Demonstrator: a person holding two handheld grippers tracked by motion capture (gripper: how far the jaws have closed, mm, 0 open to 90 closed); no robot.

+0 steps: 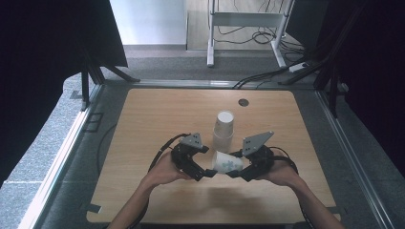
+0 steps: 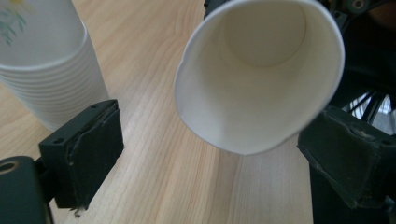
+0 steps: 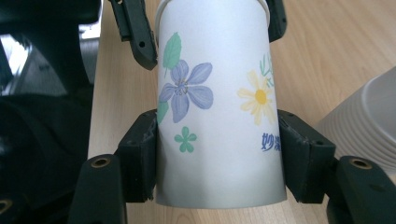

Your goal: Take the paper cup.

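Our right hand-held gripper [image 3: 219,154] is clenched on the flowered paper cup [image 3: 217,102], pads pressing its sides near the closed base, and holds it lying level just above the worktop [image 1: 157,114]. Our left hand-held gripper [image 2: 210,154] is released: its jaws stand wide either side of the cup's open rim without touching it. The cup hangs just in front of the upside-down cup stack [image 1: 223,130], between our two hands.
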